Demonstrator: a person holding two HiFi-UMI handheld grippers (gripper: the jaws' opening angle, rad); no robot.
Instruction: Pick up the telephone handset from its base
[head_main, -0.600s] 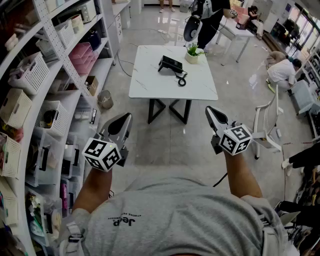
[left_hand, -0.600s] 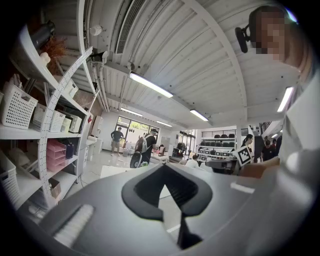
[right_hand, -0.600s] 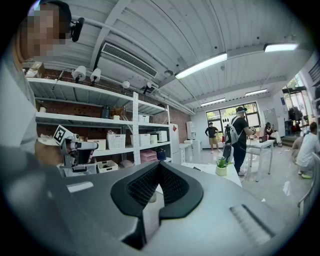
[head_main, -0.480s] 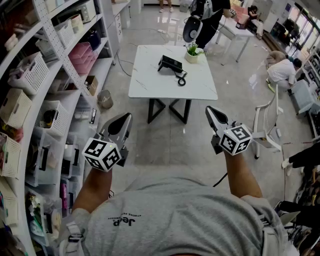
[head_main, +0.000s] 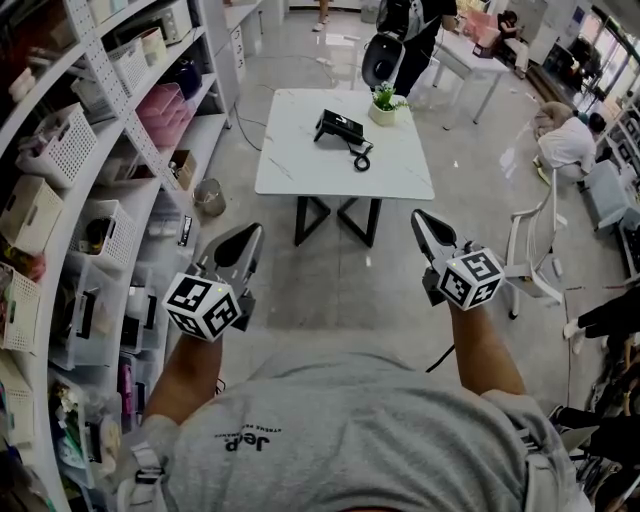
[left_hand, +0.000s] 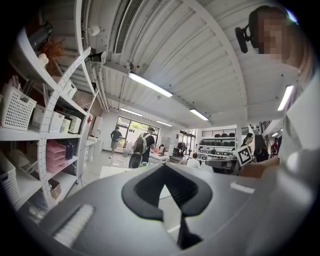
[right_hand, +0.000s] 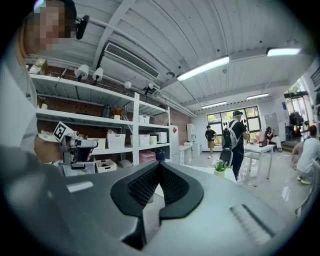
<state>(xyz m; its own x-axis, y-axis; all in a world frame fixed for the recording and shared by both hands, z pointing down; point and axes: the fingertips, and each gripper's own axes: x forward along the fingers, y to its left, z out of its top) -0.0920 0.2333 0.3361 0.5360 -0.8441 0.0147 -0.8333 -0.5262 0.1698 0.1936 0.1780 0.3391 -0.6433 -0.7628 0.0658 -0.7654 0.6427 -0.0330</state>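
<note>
A black telephone (head_main: 340, 127) with its handset on the base lies on a white table (head_main: 300, 160) across the floor, its coiled cord (head_main: 362, 158) trailing toward me. My left gripper (head_main: 251, 234) and right gripper (head_main: 420, 221) are held level in front of my chest, well short of the table, both shut with nothing in them. In the left gripper view the left gripper (left_hand: 164, 167) has its jaws closed tip to tip, with the table (left_hand: 112, 172) beyond. The right gripper (right_hand: 159, 165) looks the same in the right gripper view. The phone is hidden in both gripper views.
A small potted plant (head_main: 384, 103) stands next to the phone. Shelves with baskets (head_main: 70, 150) run along the left. A person with a backpack (head_main: 385, 50) stands behind the table. A white chair (head_main: 535, 250) and a crouching person (head_main: 565, 145) are at the right.
Hardly anything: the table sits a touch higher and further left in the head view. Both grippers keep their places and stay shut.
</note>
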